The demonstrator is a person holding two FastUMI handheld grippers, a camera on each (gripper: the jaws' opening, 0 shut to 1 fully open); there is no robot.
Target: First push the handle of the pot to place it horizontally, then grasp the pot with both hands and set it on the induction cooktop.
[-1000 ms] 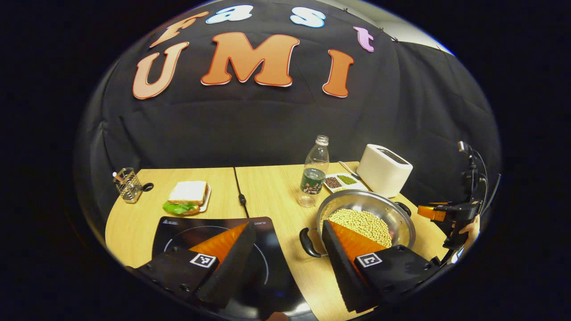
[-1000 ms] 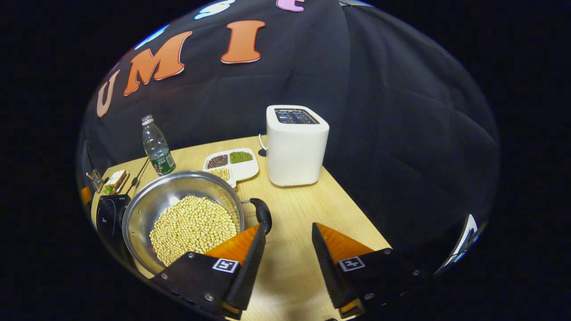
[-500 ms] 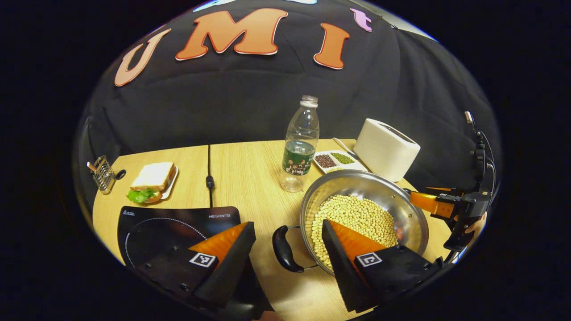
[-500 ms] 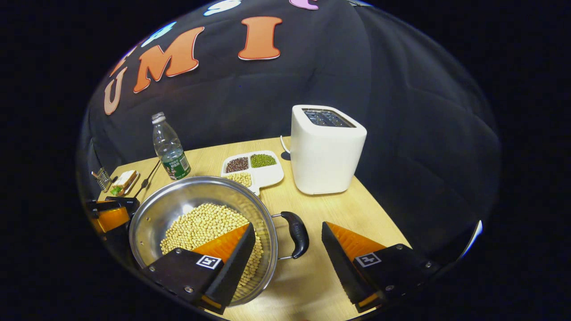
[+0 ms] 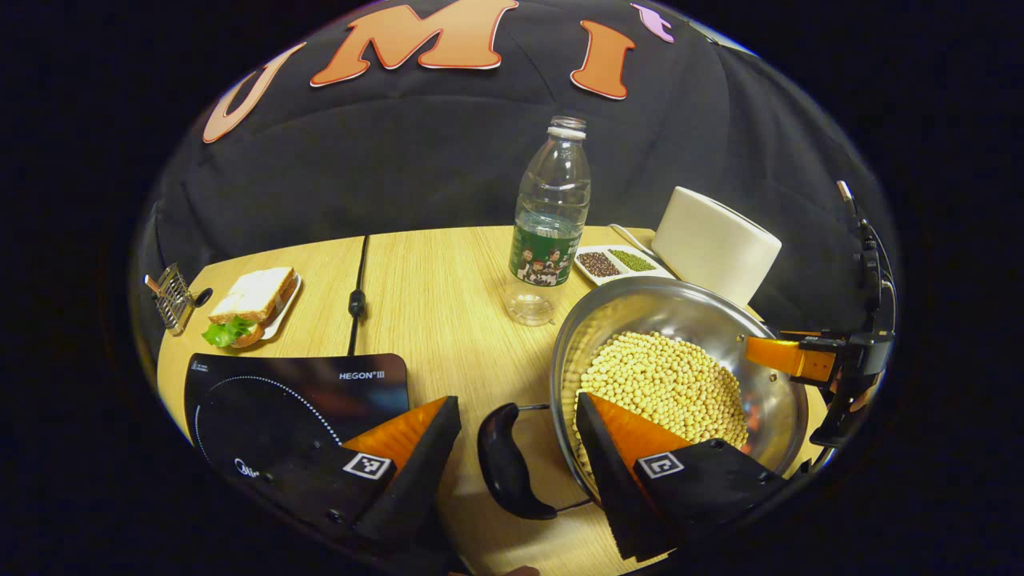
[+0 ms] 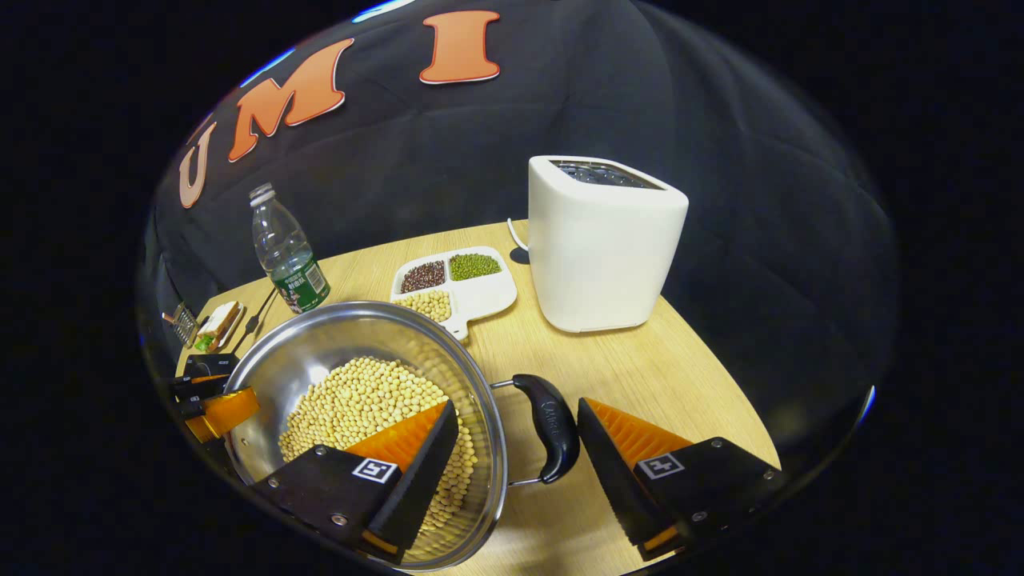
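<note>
A steel pot (image 5: 640, 294) full of pale beans (image 5: 664, 380) stands on the wooden table, right of the black induction cooktop (image 5: 272, 396). In the left gripper view my left gripper (image 5: 516, 404) is open, and the pot's near black handle (image 5: 504, 468) lies between its fingers, untouched. In the right gripper view my right gripper (image 6: 518, 406) is open too. One of its fingers hangs over the beans (image 6: 360, 400) inside the pot (image 6: 320, 344), the other outside the far handle (image 6: 552, 424). Each gripper shows across the pot in the other's view: right gripper (image 5: 800, 360), left gripper (image 6: 216, 408).
A white toaster (image 6: 604, 240) and a divided dish of beans (image 6: 456, 284) stand behind the pot. A plastic bottle (image 5: 548, 224) is close to its rim. A sandwich on a plate (image 5: 248, 300), a small metal rack (image 5: 168, 288) and a cable (image 5: 356, 300) lie far left.
Both grippers have moved forward and lower towards the pot. Each handle now sits between a pair of open fingers. The pot has not moved.
</note>
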